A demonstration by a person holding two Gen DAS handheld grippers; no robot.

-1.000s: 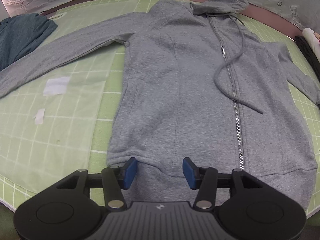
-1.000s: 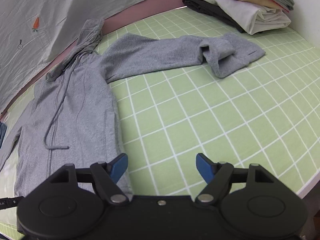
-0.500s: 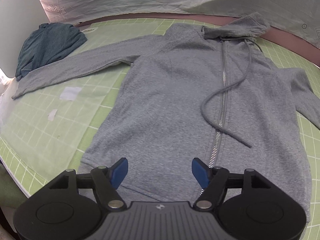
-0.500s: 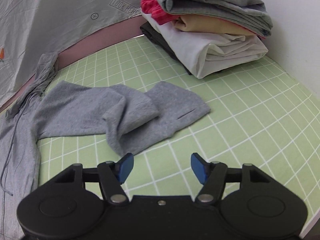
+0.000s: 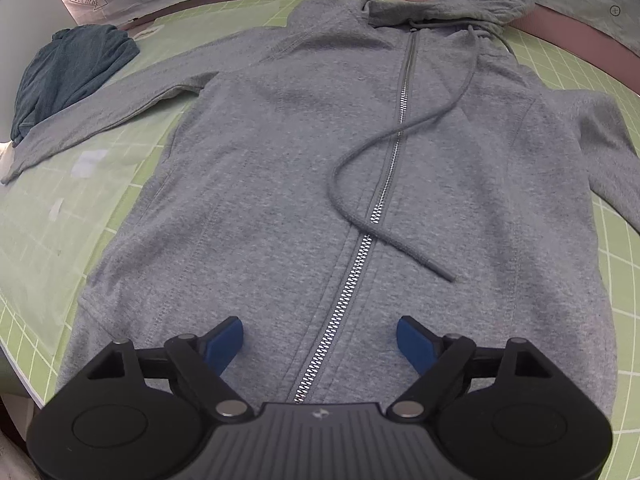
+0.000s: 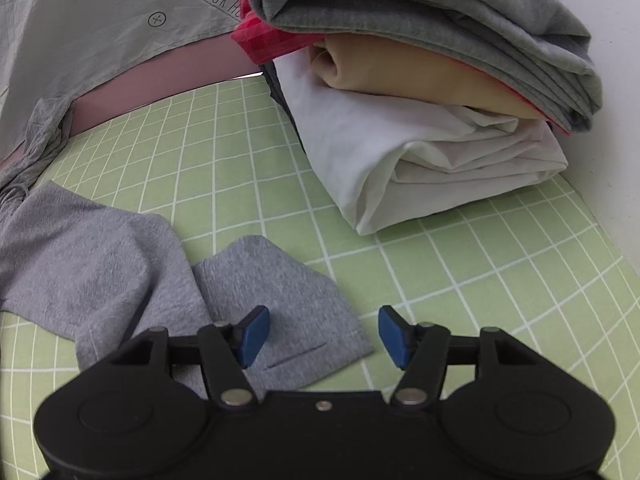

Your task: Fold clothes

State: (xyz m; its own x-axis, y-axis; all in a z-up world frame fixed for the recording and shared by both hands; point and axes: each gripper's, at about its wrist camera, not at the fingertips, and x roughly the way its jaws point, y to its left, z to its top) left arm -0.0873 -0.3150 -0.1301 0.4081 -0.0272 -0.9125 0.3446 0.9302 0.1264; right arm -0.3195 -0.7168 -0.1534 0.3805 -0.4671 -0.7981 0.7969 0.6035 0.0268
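A grey zip-front hooded sweatshirt (image 5: 280, 184) lies flat and face up on the green gridded cutting mat (image 6: 460, 264), hood at the far edge, its zipper (image 5: 380, 200) closed and a grey drawstring (image 5: 360, 168) looped across the chest. The left gripper (image 5: 319, 338) hovers over the near hem, its blue pads spread wide on either side of the zipper and holding nothing. The right gripper (image 6: 322, 334) is likewise spread and empty, poised just above the doubled-back cuff of the right sleeve (image 6: 288, 300). To the far right sits a stack of folded clothes (image 6: 432, 92); a dark teal garment (image 5: 68, 76) lies crumpled far left. Folding seems only about to begin: the likely next move is to lower the right gripper, pinch that cuff and carry the sleeve leftward across the body.
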